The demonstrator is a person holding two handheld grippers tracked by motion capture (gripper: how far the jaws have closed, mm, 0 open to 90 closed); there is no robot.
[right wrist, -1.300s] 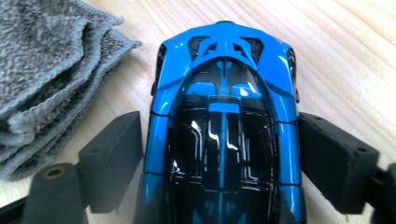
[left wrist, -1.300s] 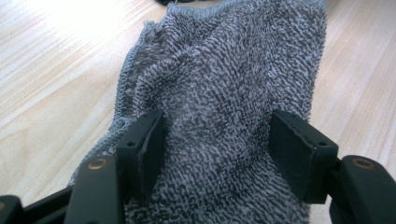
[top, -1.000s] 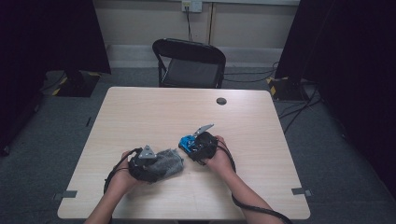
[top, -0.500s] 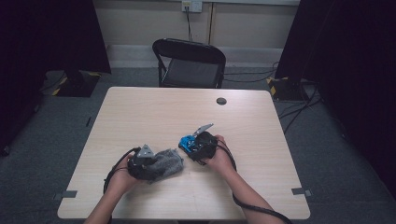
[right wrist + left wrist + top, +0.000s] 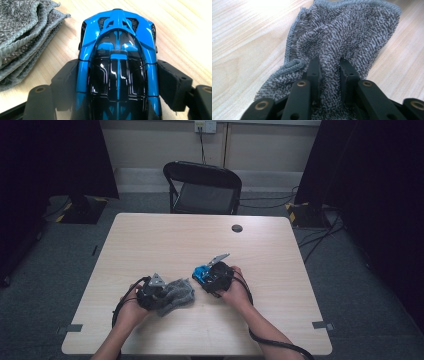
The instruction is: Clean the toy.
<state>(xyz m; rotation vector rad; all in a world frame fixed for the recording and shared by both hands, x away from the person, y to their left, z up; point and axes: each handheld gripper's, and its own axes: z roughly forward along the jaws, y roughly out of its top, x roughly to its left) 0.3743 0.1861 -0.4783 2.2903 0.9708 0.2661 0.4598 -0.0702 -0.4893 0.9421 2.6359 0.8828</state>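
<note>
On the counter (image 5: 165,240), the left hand-held gripper (image 5: 159,292) lies at about seven o'clock from the middle, right on the grey cloth (image 5: 177,292). Its jaws have just been closing, and in the left gripper view they pinch a bunched fold of the cloth (image 5: 337,45) between them; the rest of the cloth spreads out ahead of the jaws, flat on the wood. One stitched edge curls along the nine o'clock side of that view.

The right hand-held gripper (image 5: 207,276) sits just past the cloth toward three o'clock, near the counter's middle. Its jaws stand wide and press on both flanks of a blue and black toy car (image 5: 117,60), whose body lies lengthwise between them with one end pointing to twelve o'clock in the right gripper view. The car (image 5: 201,272) rests on the counter, close beside the cloth but apart from it; folded layers of the cloth (image 5: 22,37) show at ten o'clock of the car there.

A black chair (image 5: 202,185) stands beyond the counter's far edge at twelve o'clock.
</note>
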